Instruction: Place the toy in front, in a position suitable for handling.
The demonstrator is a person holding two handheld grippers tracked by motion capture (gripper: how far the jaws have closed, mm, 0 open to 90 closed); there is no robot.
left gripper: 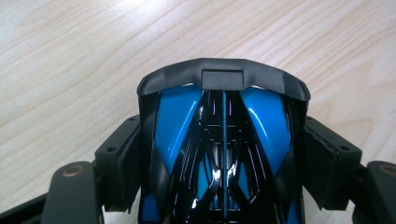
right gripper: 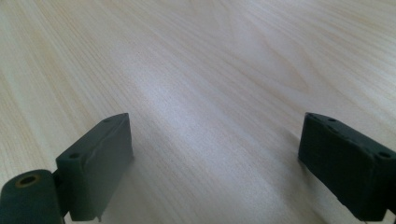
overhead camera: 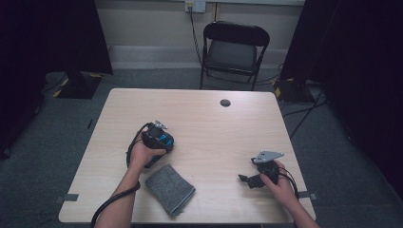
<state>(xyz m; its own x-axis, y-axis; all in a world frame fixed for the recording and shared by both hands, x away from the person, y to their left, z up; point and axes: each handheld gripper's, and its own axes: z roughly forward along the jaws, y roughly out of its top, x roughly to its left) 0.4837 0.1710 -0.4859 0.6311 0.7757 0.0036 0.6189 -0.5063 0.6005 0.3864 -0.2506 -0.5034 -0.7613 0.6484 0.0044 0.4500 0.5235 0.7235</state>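
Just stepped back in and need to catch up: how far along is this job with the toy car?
Done: the left tool is closed on the sides of the blue-and-black toy car. In hand: that grip, close above the table. Left: the folded grey cloth lies apart from both tools, and the right tool is open and empty.

On the table (overhead camera: 199,109), the left gripper (overhead camera: 159,137) sits left of centre with a toy car (left gripper: 223,154) between its jaws. A folded cloth (overhead camera: 170,189) lies just in front of it, near the front edge. The right gripper (overhead camera: 252,179) rests well apart at the right. A chair (overhead camera: 233,50) stands behind the table.
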